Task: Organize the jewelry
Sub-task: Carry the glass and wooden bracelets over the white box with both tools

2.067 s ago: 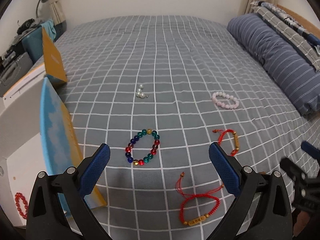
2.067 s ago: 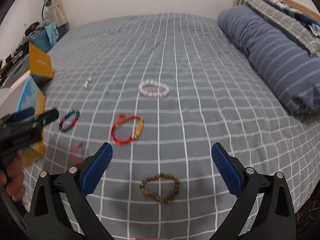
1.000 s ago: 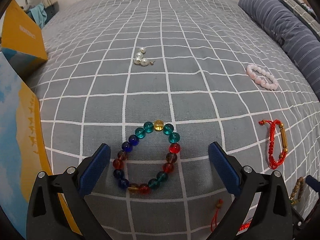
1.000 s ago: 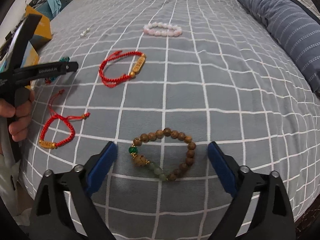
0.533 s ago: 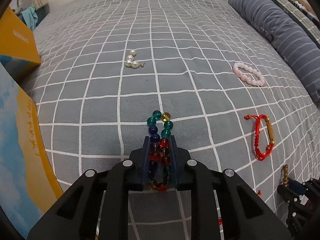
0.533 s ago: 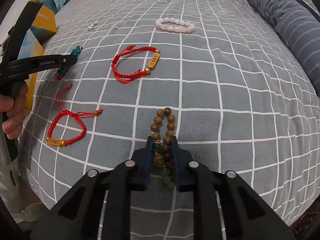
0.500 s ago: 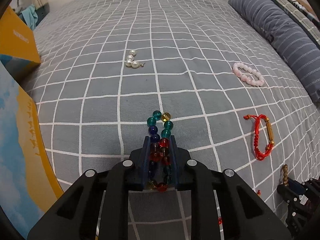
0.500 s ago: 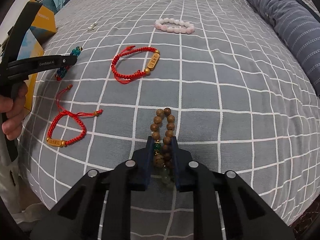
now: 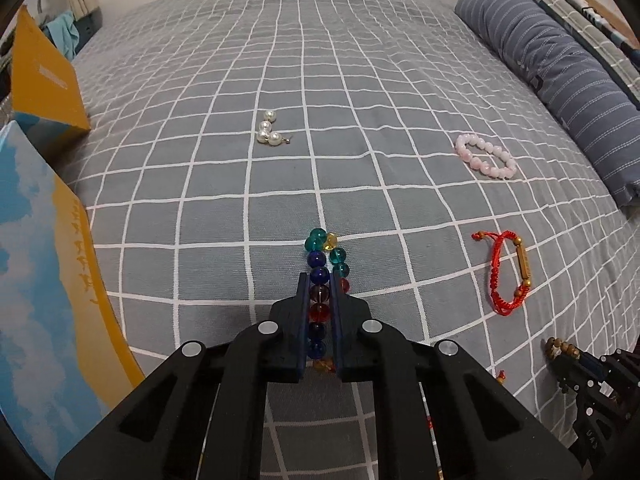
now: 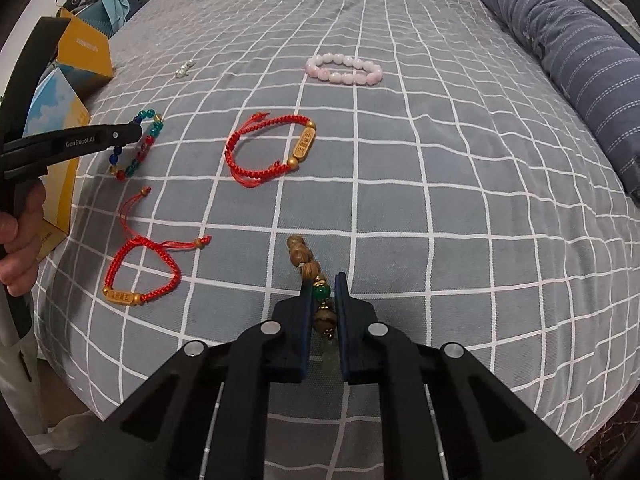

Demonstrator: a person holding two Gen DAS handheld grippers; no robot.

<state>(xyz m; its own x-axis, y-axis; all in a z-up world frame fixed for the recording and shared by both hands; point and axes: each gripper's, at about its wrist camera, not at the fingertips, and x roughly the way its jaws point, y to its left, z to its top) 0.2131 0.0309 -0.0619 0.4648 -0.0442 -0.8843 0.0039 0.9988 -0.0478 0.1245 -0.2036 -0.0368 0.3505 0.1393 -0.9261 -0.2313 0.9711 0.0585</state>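
The multicoloured glass-bead bracelet (image 9: 320, 280) is being pinched flat between the pads of the left gripper (image 9: 319, 284), its far loop of teal, blue and amber beads lying on the grey checked bedspread (image 9: 280, 80) ahead of the fingertips. The wooden-bead bracelet (image 10: 310, 276) with its green bead is being squeezed in the same way by the right gripper (image 10: 323, 282), the brown beads trailing out onto the cover. Left of it, two red cord bracelets are being left loose on the bedspread: one with a gold tube charm (image 10: 268, 152) further off and one (image 10: 138, 272) nearer the bed's edge. A pink bead bracelet (image 10: 344, 69) is lying well beyond them, and what seem to be pearl earrings (image 9: 269, 133) are lying apart on the left. Blue-and-yellow boxes (image 9: 40, 260) are standing at the left edge of the bed, and a striped pillow (image 9: 560, 72) is lying along its right side.
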